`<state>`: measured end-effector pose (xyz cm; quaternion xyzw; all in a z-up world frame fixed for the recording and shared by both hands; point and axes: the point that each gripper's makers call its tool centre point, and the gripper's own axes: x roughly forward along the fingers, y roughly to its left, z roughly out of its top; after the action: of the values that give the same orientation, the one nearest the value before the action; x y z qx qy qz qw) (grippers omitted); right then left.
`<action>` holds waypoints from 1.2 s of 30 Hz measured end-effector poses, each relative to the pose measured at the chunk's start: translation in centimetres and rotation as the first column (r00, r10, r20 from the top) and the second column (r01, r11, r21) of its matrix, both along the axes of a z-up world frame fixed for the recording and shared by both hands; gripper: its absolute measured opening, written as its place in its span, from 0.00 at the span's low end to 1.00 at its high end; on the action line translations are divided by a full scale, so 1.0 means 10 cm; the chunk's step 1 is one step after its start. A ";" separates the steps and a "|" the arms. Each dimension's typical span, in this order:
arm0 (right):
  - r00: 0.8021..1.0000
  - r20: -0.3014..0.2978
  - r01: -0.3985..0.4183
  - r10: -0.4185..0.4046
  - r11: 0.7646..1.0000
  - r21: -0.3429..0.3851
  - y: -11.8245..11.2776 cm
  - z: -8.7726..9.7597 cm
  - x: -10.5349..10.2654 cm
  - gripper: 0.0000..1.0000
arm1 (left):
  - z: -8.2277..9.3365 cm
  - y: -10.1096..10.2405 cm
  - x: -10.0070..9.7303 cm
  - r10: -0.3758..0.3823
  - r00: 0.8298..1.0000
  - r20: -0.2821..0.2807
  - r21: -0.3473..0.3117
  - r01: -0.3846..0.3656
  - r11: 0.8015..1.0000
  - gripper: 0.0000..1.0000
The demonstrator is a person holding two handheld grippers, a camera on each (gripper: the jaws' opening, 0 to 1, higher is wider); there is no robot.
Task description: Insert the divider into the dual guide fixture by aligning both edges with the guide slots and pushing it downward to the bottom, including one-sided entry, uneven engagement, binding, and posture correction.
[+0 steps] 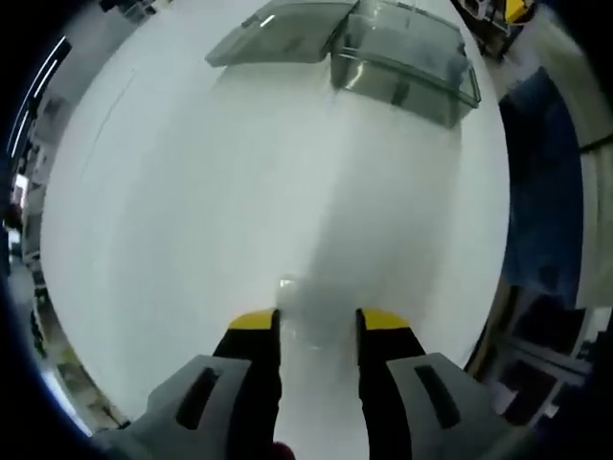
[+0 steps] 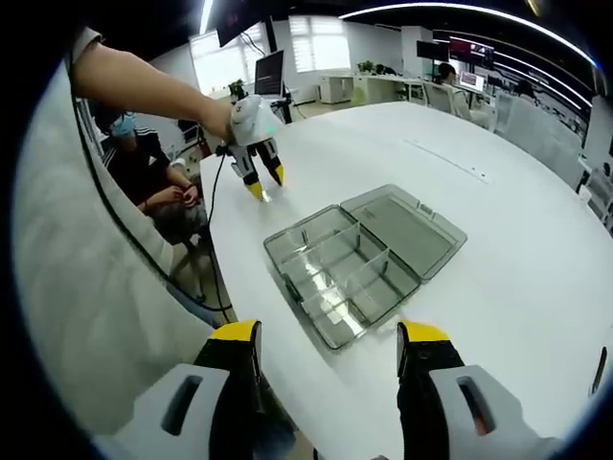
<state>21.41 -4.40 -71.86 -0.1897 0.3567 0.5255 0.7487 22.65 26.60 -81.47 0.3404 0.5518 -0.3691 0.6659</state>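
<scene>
Hovering with both sets of jaws released, you have nothing inserted yet: the clear divider (image 1: 299,305) lies on the surface (image 1: 172,211) between your left gripper (image 1: 316,324) tips; the box (image 2: 362,257) sits ahead of your right gripper (image 2: 330,337).

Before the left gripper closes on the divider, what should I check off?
1. Left gripper open: ok.
2. Divider between its jaws: ok; a small clear piece lies there on the table.
3. Divider gripped: not ok, jaws apart.
4. Box lid open: ok, it lies flat.
5. Box guide slots free: cannot tell.
6. Right gripper open, empty: ok; it hovers near the box.
</scene>
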 end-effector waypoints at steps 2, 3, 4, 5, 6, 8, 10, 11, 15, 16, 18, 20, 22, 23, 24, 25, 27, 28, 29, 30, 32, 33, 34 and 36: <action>1.000 0.001 0.001 -0.001 1.000 0.003 0.00 0.00 0.01 0.54 | 0.00 0.00 -0.02 -0.004 1.000 0.000 0.014 0.004 1.000 0.27; 1.000 0.002 0.001 -0.001 1.000 0.005 0.00 0.01 0.02 0.54 | 0.00 0.00 -0.03 -0.006 1.000 0.001 0.019 0.006 1.000 0.27; 1.000 0.002 0.001 -0.001 1.000 0.008 0.01 0.01 0.02 0.54 | 0.00 0.01 -0.04 -0.004 1.000 0.000 0.025 0.004 1.000 0.27; 1.000 0.002 0.000 0.000 1.000 0.008 0.01 0.01 0.02 0.54 | -0.01 0.01 -0.05 0.000 1.000 -0.002 0.026 0.001 1.000 0.27; 1.000 0.002 -0.003 0.003 1.000 0.008 0.01 0.00 0.02 0.54 | 0.00 0.00 -0.05 0.003 1.000 -0.002 0.024 -0.003 1.000 0.27; 1.000 0.000 -0.004 0.004 1.000 0.013 0.03 0.01 0.01 0.54 | 0.00 0.00 -0.07 0.008 1.000 -0.001 0.023 -0.008 1.000 0.27; 1.000 -0.004 -0.009 0.009 1.000 0.015 0.03 -0.01 -0.01 0.54 | 0.01 -0.01 -0.07 0.012 1.000 0.004 0.021 -0.012 1.000 0.27; 1.000 -0.005 -0.012 0.012 1.000 0.014 0.03 -0.02 -0.02 0.54 | 0.02 -0.02 -0.07 0.014 1.000 0.005 0.020 -0.014 1.000 0.27; 1.000 -0.009 -0.019 0.019 1.000 0.016 0.04 -0.04 -0.02 0.54 | 0.08 -0.07 -0.07 0.021 1.000 0.016 0.014 -0.021 1.000 0.27; 1.000 -0.009 -0.020 0.021 1.000 0.017 0.05 -0.04 -0.02 0.54 | 0.10 -0.08 -0.07 0.025 0.999 0.020 0.010 -0.025 1.000 0.27; 1.000 -0.011 -0.024 0.024 1.000 0.018 0.06 -0.04 -0.02 0.54 | 0.13 -0.11 -0.05 0.028 0.999 0.031 0.003 -0.028 1.000 0.27; 1.000 -0.014 -0.027 0.028 0.999 0.025 0.07 -0.04 -0.01 0.54 | 0.15 -0.13 -0.04 0.028 0.999 0.040 0.000 -0.028 1.000 0.27; 0.999 -0.019 -0.029 0.029 0.999 0.032 0.09 -0.03 -0.01 0.54 | 0.18 -0.17 -0.02 0.017 0.998 0.054 0.000 -0.017 1.000 0.27; 0.999 -0.019 -0.029 0.029 0.999 0.034 0.09 -0.03 0.00 0.54 | 0.20 -0.19 -0.02 0.013 0.998 0.057 -0.002 -0.013 1.000 0.27; 0.999 -0.020 -0.029 0.030 0.999 0.037 0.09 -0.03 0.00 0.54 | 0.23 -0.21 -0.01 0.011 0.998 0.064 -0.006 -0.010 1.000 0.27; 0.999 -0.020 -0.029 0.030 0.999 0.038 0.10 -0.03 0.00 0.54 | 0.26 -0.24 0.00 0.009 0.997 0.074 -0.012 -0.008 1.000 0.27; 0.999 -0.021 -0.030 0.031 0.999 0.039 0.10 -0.03 0.00 0.54 | 0.30 -0.28 0.02 0.009 0.996 0.084 -0.018 -0.007 1.000 0.27; 0.999 -0.024 -0.031 0.032 0.999 0.042 0.10 -0.04 0.01 0.54 | 0.31 -0.29 0.03 0.010 0.996 0.089 -0.020 -0.008 1.000 0.27; 0.999 -0.025 -0.031 0.032 0.999 0.043 0.10 -0.04 0.01 0.54 | 0.33 -0.31 0.04 0.012 0.995 0.098 -0.027 -0.010 1.000 0.27; 0.999 -0.029 -0.031 0.032 0.998 0.046 0.09 -0.04 0.01 0.54 | 0.35 -0.33 0.04 0.016 0.994 0.104 -0.031 -0.013 0.999 0.27; 0.999 -0.043 -0.026 0.029 0.998 0.063 0.10 -0.03 0.01 0.55 | 0.39 -0.37 0.05 0.018 0.993 0.114 -0.040 -0.013 0.999 0.27; 0.999 -0.045 -0.024 0.027 0.998 0.065 0.10 -0.03 0.02 0.55 | 0.40 -0.38 0.05 0.019 0.993 0.120 -0.043 -0.014 0.999 0.27; 0.999 -0.045 -0.022 0.025 0.998 0.067 0.09 -0.03 0.03 0.55 | 0.43 -0.41 0.06 0.027 0.992 0.127 -0.053 -0.020 0.998 0.27; 0.999 -0.049 -0.016 0.020 0.997 0.075 0.10 -0.02 0.05 0.54 | 0.46 -0.45 0.06 0.028 0.990 0.135 -0.061 -0.020 0.998 0.27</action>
<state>21.88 -3.43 -72.09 -0.1518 0.3535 0.5497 0.7415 23.21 22.10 -76.87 0.3379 0.4980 -0.3533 0.7162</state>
